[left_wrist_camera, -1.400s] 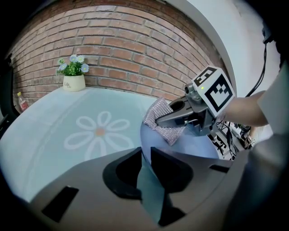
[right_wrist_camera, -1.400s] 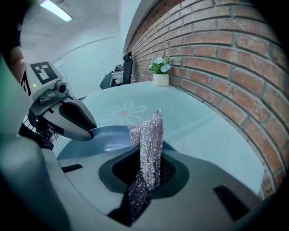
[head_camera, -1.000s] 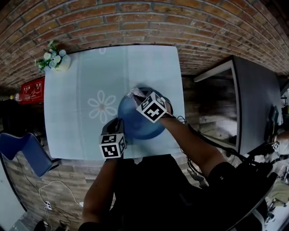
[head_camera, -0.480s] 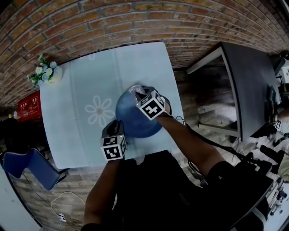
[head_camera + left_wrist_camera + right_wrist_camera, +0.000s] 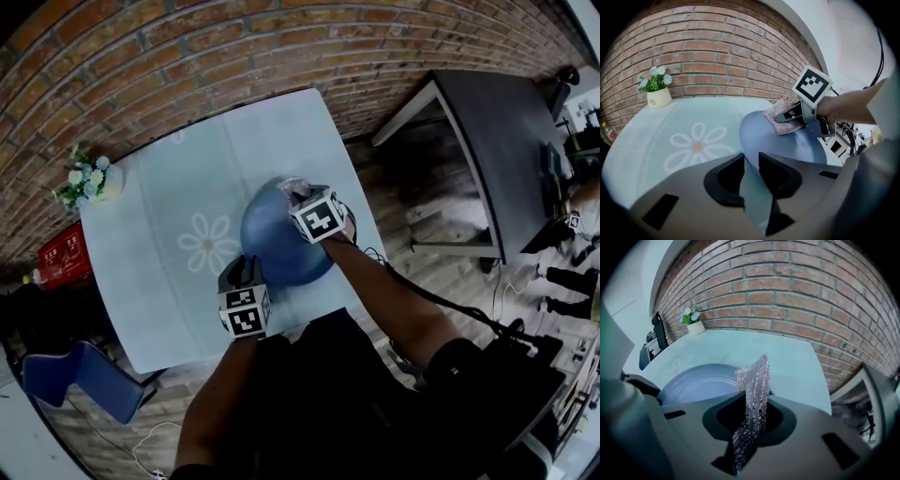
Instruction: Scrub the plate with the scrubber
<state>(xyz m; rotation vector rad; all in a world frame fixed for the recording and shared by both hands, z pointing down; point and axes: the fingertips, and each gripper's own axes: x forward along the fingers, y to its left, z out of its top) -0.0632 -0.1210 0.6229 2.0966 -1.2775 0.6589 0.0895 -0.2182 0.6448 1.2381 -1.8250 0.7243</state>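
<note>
Plate (image 5: 272, 239) lies mid-frame in the head view on the table (image 5: 159, 216), as 1 second ago, the left gripper (image 5: 244, 270) at its lower-left rim, the right gripper (image 5: 298, 195) at its top edge. Left gripper view: the 2 jaws are opening with the near rim between them (the brace is going), so scrubbing looks paused or done; a flower pot (image 5: 658, 96) stands clear, upper left. Right gripper view: jaws clamp the scrubber (image 5: 754, 380) upright over the plate.

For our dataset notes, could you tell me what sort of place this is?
Probably an indoor workspace staged as a dining corner: a brick wall, a table under a flowered cloth, and a dark desk.
</note>
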